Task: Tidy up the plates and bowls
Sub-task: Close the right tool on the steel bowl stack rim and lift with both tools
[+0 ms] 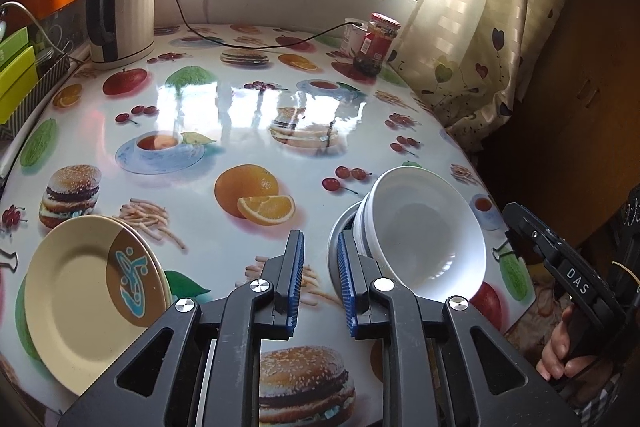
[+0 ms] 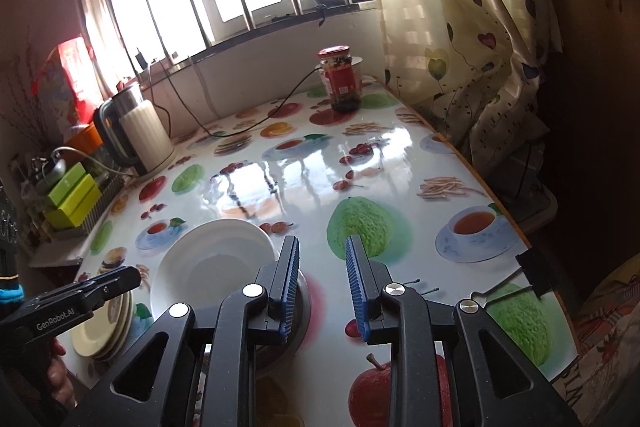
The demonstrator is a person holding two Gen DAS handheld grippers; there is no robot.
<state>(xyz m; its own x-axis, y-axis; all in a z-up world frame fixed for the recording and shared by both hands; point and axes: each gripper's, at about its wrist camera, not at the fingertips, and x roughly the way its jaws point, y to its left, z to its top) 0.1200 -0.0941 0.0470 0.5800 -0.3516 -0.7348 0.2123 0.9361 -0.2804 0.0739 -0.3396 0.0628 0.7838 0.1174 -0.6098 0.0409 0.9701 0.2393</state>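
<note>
Bowls (image 1: 420,239) stacked (tilted); plates (image 1: 92,303) apart; both grippers empty.

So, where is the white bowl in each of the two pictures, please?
Left wrist view: the white bowl is lower right of centre, tilted, just right of the left gripper's fingers.
Right wrist view: the bowl is lower left of centre, just left of the right gripper's fingers.
Shared landmark: the red-lidded jar at the table's far end.

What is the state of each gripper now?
Left gripper: open, holding nothing.
Right gripper: open, holding nothing.
</note>
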